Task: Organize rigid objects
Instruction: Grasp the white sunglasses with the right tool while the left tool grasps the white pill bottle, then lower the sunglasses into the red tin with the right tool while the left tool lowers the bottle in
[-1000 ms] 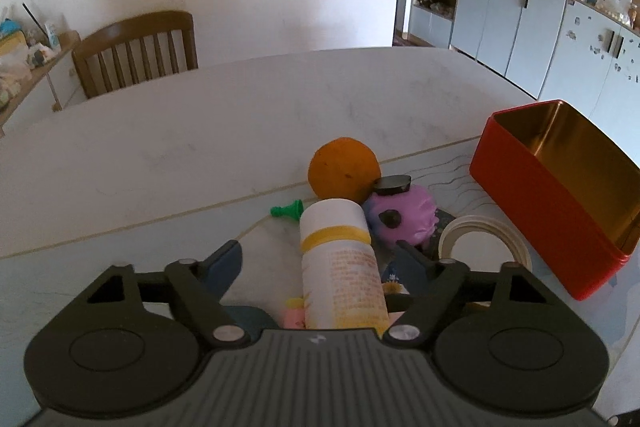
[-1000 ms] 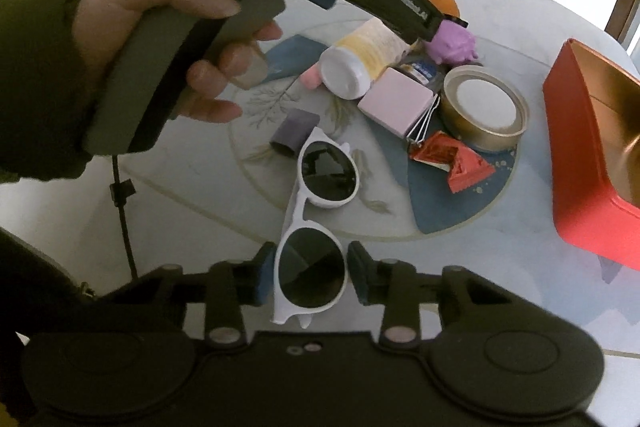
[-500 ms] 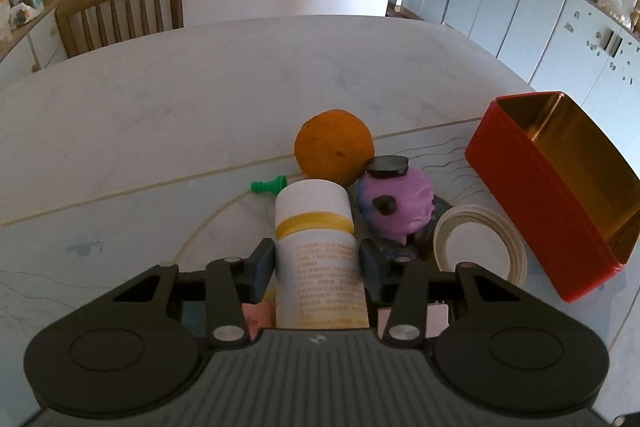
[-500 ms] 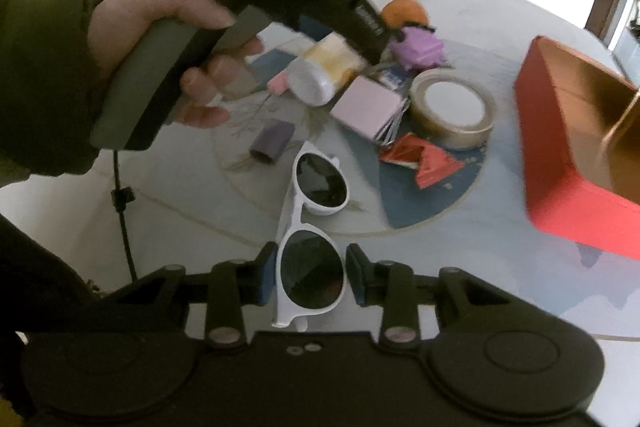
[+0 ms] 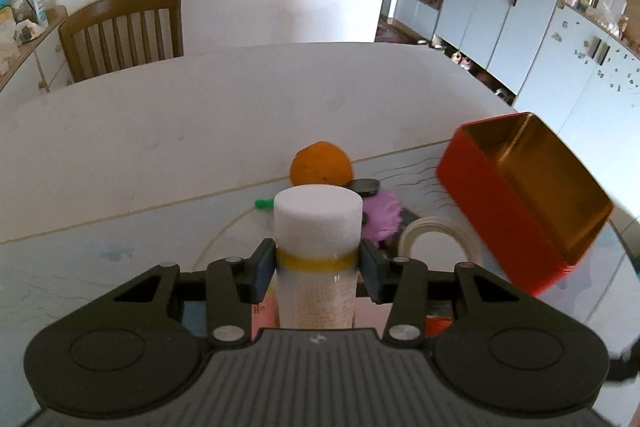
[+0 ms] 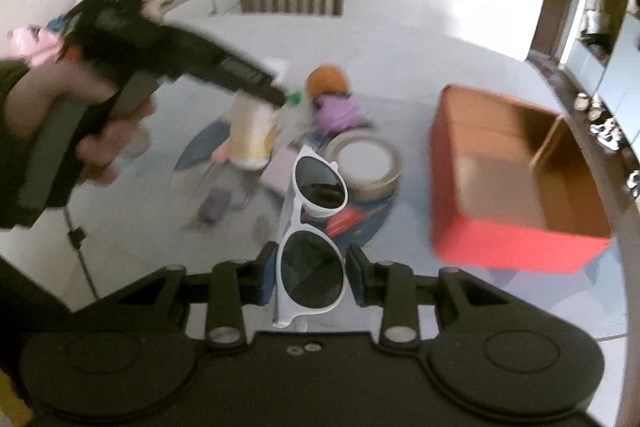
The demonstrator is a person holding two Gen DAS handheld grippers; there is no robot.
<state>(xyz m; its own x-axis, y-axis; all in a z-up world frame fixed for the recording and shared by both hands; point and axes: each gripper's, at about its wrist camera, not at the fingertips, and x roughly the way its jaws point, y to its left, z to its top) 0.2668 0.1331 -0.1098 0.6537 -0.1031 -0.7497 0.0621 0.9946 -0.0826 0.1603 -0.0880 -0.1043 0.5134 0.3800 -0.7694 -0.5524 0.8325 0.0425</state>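
- Your left claw (image 5: 318,263) was just closing in on the white bottle (image 5: 316,227) a second ago; now it's clamped on it at the yellow band, and the bottle is off the bench (image 5: 160,131) and upright.
- Your right claw (image 6: 311,275) has the white sunglasses (image 6: 310,227) pinched by one lens and they're up in the air too, where a moment ago they lay flat.
- So both grabs look done. The red tin (image 5: 520,195) sits open off to the right, probably the drop spot.
- Orange (image 5: 322,169), purple toy (image 5: 382,219) and tape roll (image 6: 368,163) are still in the pile.
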